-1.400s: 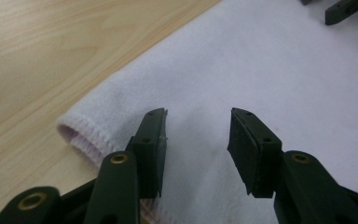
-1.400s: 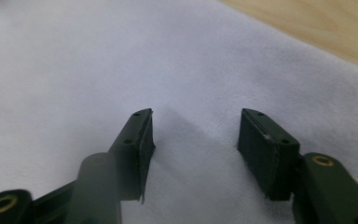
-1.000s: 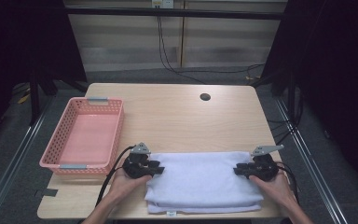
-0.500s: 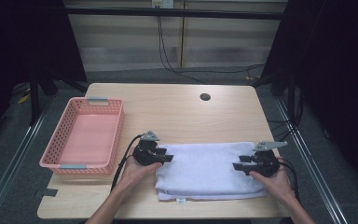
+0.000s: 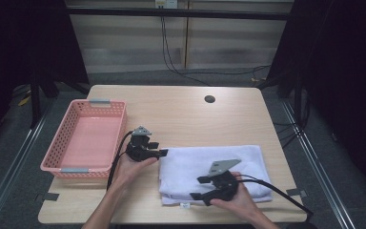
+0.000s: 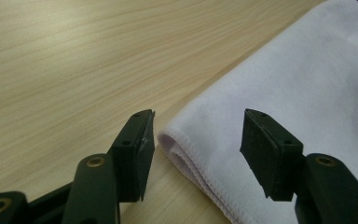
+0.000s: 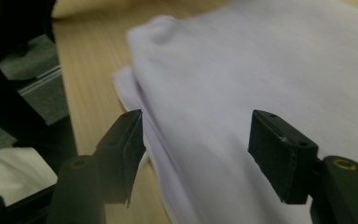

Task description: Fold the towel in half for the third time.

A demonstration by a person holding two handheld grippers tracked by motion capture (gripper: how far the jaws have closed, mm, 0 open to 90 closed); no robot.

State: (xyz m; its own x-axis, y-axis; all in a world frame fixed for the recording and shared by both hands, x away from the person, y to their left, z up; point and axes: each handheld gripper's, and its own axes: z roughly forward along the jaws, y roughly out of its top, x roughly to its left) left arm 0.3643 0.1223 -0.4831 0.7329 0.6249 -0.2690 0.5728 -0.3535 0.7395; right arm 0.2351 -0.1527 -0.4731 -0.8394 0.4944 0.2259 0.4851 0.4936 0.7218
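**Towel folded on the table, both grippers open at its edges**

Towel, white and folded, is seen lying flat on the wooden table in the high view, toward 5 o'clock of the tabletop's middle, its long side running across. A small label can be made out at its near left corner.

At the far left, a pink basket is set at about 9 o'clock on the table, well apart from the towel. Nothing can be made out inside it.

Next, the left gripper is held in the left hand just at the towel's far left corner, at roughly 10 o'clock of the cloth. In the left gripper view its jaws are seen spread apart, with the rounded, stitched fold of the towel lying between them; the left jaw is over bare wood, the right over cloth. Whether the pads touch the cloth cannot be told.

Further right, the right gripper is held in the right hand over the towel's near edge, at about 6 o'clock of the cloth, pointing left. In the right gripper view its jaws are likewise apart, and the layered edge of the towel is seen between them, slightly blurred.

A dark round hole is seen in the tabletop at 1 o'clock, well apart from everything else.
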